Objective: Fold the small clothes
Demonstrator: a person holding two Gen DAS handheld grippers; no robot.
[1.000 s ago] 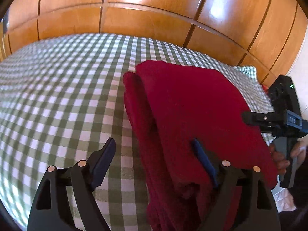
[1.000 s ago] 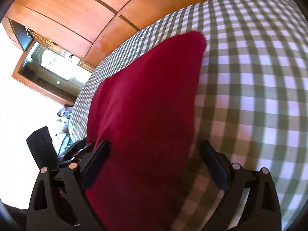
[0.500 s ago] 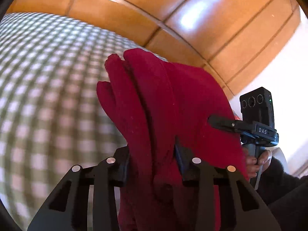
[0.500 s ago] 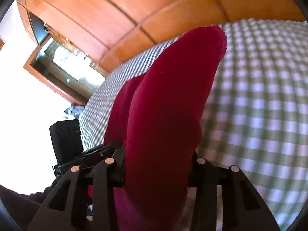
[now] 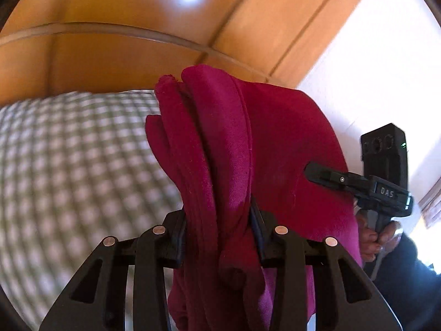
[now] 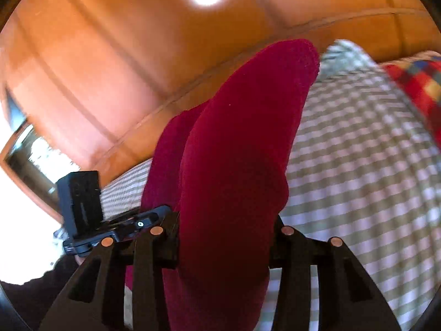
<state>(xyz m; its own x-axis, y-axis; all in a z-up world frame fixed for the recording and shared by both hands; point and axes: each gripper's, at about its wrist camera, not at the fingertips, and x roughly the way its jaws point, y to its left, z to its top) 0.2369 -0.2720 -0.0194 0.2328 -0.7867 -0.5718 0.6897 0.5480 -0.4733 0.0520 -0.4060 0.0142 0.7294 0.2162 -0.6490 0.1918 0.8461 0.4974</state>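
A folded dark red garment (image 5: 234,149) is lifted off the green-and-white checked bed cover (image 5: 69,165). My left gripper (image 5: 217,229) is shut on its layered edge, with the cloth bunched between the jaws and hanging below them. In the right wrist view my right gripper (image 6: 226,237) is shut on the opposite side of the same red garment (image 6: 242,143), which rises thick between the jaws. The right gripper (image 5: 358,184) also shows at the right of the left wrist view, pressed into the cloth. The left gripper's body (image 6: 110,220) appears at the lower left of the right wrist view.
A wooden panelled headboard (image 5: 110,41) rises behind the bed. A white wall (image 5: 372,69) lies to the right of it. A multicoloured checked cloth (image 6: 419,82) lies at the far right of the bed. A person's hand (image 5: 372,237) and dark sleeve hold the right gripper.
Both grippers went from open around the flat garment to shut on it, then lifted it off the cover and swung it sideways; the background is blurred with motion.
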